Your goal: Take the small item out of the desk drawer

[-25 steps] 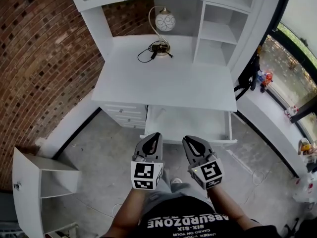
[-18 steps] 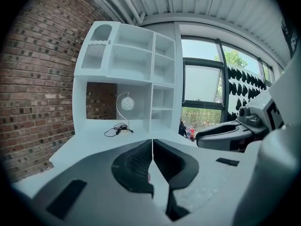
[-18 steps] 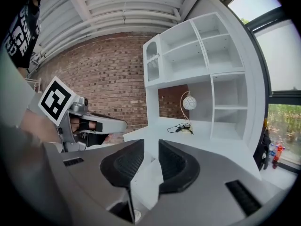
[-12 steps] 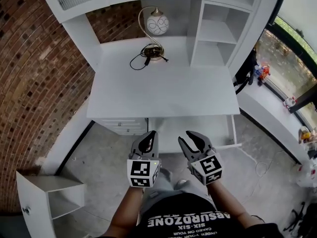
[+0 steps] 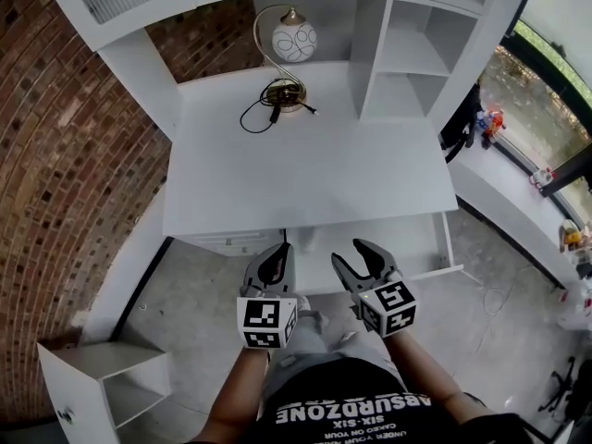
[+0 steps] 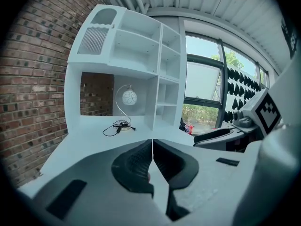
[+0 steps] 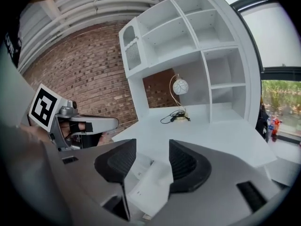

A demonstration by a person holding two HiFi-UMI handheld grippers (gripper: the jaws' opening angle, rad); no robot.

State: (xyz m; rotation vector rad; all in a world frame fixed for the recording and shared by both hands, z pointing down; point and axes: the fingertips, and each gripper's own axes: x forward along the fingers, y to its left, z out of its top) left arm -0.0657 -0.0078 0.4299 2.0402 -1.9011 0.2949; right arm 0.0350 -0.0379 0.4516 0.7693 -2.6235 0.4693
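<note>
- Left gripper: jaws pressed together. Tiny red speck low between them, can't tell what.
- Right gripper: jaws apart, holds nothing.
- Both hang just in front of open drawer, under desk.
- Small item: not seen, maybe far back inside.
- Best way: look first, dip right gripper low, pinch softly, lift straight out.

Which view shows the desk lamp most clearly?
The head view: the desk lamp appears largest there, with its globe shade and curved stem distinct. Both gripper views show it small and distant, from the side.
</note>
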